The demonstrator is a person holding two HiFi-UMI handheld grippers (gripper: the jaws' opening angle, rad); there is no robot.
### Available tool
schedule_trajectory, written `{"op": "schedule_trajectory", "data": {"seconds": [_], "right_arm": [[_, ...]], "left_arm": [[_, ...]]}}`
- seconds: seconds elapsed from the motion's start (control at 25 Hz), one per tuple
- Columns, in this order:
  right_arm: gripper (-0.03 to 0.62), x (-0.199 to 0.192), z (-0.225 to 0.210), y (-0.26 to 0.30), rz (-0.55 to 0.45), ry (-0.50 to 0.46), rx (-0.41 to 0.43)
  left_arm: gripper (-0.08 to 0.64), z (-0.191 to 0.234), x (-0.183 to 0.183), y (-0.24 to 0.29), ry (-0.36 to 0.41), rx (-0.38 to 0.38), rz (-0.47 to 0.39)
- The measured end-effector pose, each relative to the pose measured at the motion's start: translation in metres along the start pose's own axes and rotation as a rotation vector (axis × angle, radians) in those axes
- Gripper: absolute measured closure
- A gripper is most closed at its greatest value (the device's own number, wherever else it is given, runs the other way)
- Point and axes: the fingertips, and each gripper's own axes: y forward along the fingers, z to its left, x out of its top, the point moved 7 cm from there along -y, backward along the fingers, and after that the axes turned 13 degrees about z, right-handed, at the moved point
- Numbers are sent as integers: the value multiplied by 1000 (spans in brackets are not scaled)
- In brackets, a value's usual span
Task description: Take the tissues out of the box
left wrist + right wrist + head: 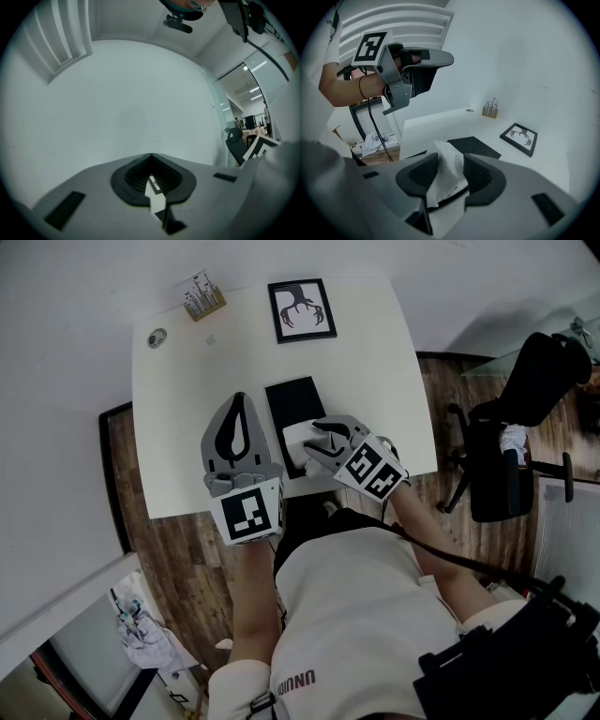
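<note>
A black tissue box (295, 399) lies flat in the middle of the white table (187, 427); in the right gripper view the box (476, 146) shows just beyond the jaws. A white tissue (292, 442) sticks up from its near end. My right gripper (309, 439) is at that tissue, jaws standing apart on either side of it. In the right gripper view the tissue (449, 164) stands between the two dark pads of the right gripper (451, 171). My left gripper (241, 397) is raised left of the box, tips together, nothing in it (151, 157).
A framed antler picture (302, 310) and a small pen holder (202, 296) stand at the table's far edge, with a round cable port (157, 337) at the far left. A black office chair (516, 427) stands to the right on the wooden floor.
</note>
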Motion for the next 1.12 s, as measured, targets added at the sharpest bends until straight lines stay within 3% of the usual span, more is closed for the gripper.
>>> {"op": "schedule_trajectory", "data": {"seconds": [0.28, 0.68, 1.0, 1.12], "right_arm": [[434, 1, 1, 0, 33, -47, -11], [469, 6, 3, -1, 51, -87, -26], [491, 7, 6, -3, 65, -115, -46], [499, 7, 6, -3, 65, -113, -46]], "left_arm": [[548, 1, 0, -1, 4, 7, 4], [548, 6, -4, -1, 73, 15, -4], [548, 8, -5, -3, 76, 18, -4], [548, 8, -4, -2, 43, 18, 0]]}}
